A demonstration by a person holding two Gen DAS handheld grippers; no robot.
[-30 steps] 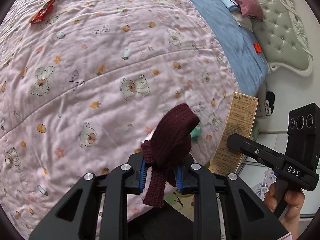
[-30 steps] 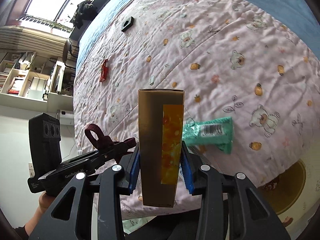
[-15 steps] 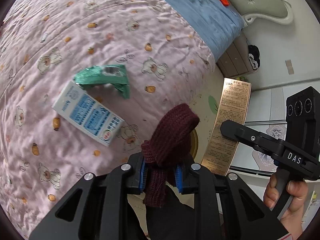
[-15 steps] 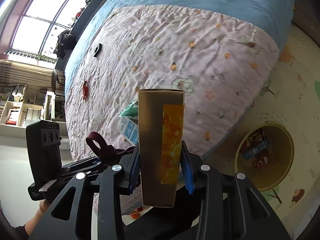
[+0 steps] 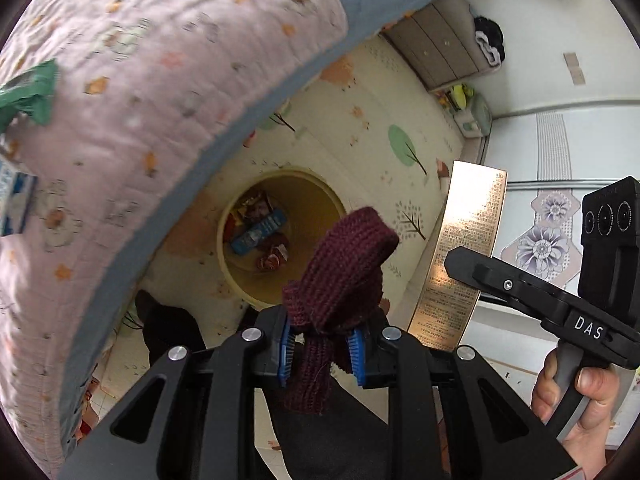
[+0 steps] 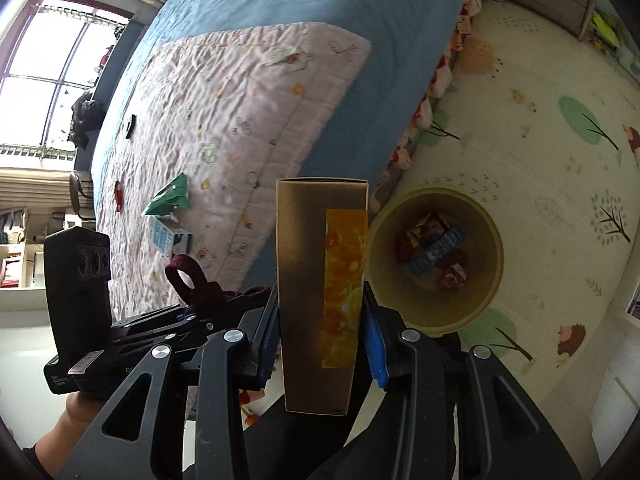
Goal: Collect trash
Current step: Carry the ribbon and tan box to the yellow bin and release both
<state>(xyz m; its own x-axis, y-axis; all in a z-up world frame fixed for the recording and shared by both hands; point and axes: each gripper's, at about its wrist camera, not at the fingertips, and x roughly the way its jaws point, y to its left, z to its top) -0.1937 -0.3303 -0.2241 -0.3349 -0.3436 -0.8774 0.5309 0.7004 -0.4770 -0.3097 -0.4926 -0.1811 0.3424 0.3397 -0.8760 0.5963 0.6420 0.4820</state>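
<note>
Gold carton (image 6: 322, 292) stands upright, long axis vertical, clamped between the pads of the right tool (image 6: 322, 336); the dark red knitted band (image 5: 340, 280) is pinched in the left tool (image 5: 322, 350), its loop sticking up past the pads and a tail hanging below. Key relation: the yellow bin (image 6: 436, 256) sits on the floor mat (image 6: 540, 120), ahead of and below both tools, just right of the carton in the right wrist view and ahead-left of the band (image 6: 200, 284) in the left view, beside the bed edge. Right tool looks the nearer one to the bin (image 5: 280, 240), so the carton (image 5: 460, 256) probably drops first; neither item is over the opening yet, judging by the offset. Counts: two tools, both loaded, one item each; one bin, with about three or four wrappers inside, exact number unclear. Left on the pink quilt (image 6: 240, 100) behind-left of the tools: one green wrapper (image 6: 170, 196), one small blue-white carton (image 6: 168, 238), one red wrapper (image 6: 118, 194), one small black object (image 6: 130, 125), too small to tell.
</note>
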